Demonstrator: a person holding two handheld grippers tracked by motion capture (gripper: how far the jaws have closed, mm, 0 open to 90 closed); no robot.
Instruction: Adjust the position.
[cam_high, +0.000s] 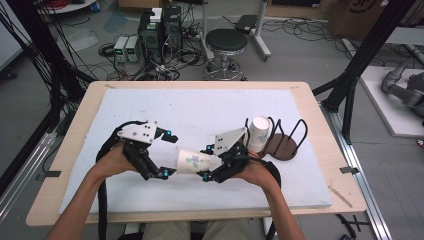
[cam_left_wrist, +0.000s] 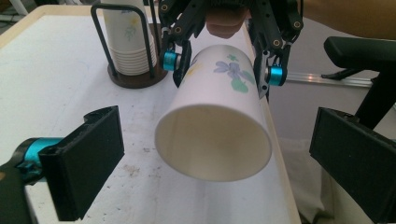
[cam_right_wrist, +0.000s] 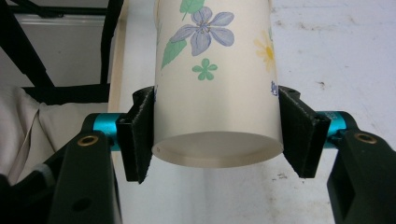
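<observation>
Wire rack (cam_high: 287, 137) of stacked cups (cam_high: 259, 132) nearby

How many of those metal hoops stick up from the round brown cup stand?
3 can be seen on the cup stand: one at the left beside the stacked cups, one just right of them, one at the far right. Another may hide behind the stack.

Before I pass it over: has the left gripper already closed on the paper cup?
No: in the left gripper view the left gripper stands wide open around the paper cup, pads clear of its sides.

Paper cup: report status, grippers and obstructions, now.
Right gripper shut on paper cup, held level above table. Left gripper open, facing cup mouth. Cup stack in rack behind; nothing between.
</observation>
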